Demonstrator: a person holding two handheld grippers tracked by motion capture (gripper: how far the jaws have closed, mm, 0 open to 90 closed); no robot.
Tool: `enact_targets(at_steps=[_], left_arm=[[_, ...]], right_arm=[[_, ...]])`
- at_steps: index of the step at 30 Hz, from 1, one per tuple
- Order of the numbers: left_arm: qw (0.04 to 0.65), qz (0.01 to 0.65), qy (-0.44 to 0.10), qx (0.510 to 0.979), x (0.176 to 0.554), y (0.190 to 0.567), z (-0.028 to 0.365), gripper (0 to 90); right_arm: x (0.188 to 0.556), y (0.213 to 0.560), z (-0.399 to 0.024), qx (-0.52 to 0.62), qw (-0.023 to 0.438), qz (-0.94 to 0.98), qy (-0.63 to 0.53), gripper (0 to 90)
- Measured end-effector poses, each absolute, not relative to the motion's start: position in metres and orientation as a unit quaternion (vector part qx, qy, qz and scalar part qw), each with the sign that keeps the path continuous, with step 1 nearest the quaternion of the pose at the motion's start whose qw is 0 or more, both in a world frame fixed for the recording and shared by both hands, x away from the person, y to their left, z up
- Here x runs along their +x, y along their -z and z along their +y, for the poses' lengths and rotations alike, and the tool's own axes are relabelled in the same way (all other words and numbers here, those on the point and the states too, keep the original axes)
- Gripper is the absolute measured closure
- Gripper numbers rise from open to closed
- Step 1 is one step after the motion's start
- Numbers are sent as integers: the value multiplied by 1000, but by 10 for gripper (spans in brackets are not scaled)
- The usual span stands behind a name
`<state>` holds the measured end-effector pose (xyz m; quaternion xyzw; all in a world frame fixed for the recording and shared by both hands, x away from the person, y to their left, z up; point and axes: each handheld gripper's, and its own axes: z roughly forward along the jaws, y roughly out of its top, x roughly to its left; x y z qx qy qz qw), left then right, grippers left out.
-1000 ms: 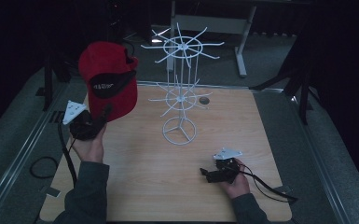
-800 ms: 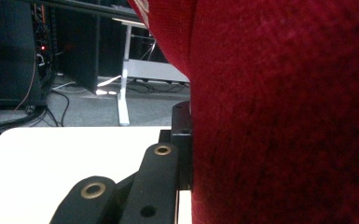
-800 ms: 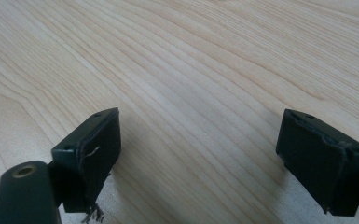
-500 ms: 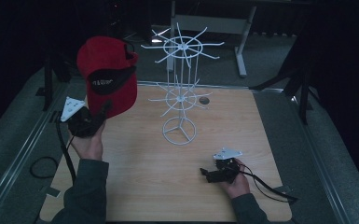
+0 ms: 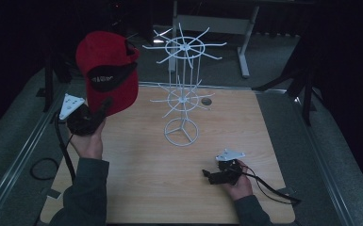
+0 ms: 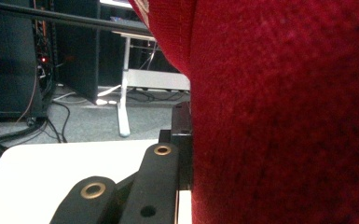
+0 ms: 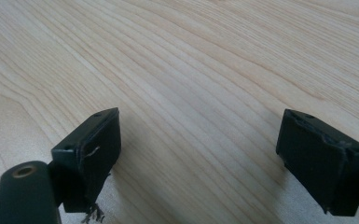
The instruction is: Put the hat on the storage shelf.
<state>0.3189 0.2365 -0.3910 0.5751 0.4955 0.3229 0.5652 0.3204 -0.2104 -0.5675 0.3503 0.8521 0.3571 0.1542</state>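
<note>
The cap [image 5: 104, 70] I hold up in my left gripper [image 5: 104, 107] is bright red, with a black band across it that carries small pale lettering too blurred to read. In the left gripper view the cap's [image 6: 284, 116] cloth shows a deep red with a fine nubbly weave and a lighter stitched seam. My left gripper is black with brass-coloured rivets and a pale grey plate. The wire rack [image 5: 183, 94] is white all over. The table [image 5: 136, 188] is light wood with a wavy, streaked grain. My right gripper [image 5: 210, 175] is black too, its jaws matt, its plate pale grey. My sleeves [image 5: 85, 197] are dark grey-green.
</note>
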Motion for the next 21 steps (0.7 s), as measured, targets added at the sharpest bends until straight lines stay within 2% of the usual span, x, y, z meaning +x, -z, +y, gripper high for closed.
enact_targets(at_steps=[21], left_arm=[[577,482,-333,569,321,370,233,834]], right_arm=[[320,568,-210,350,154,852,-357,136]])
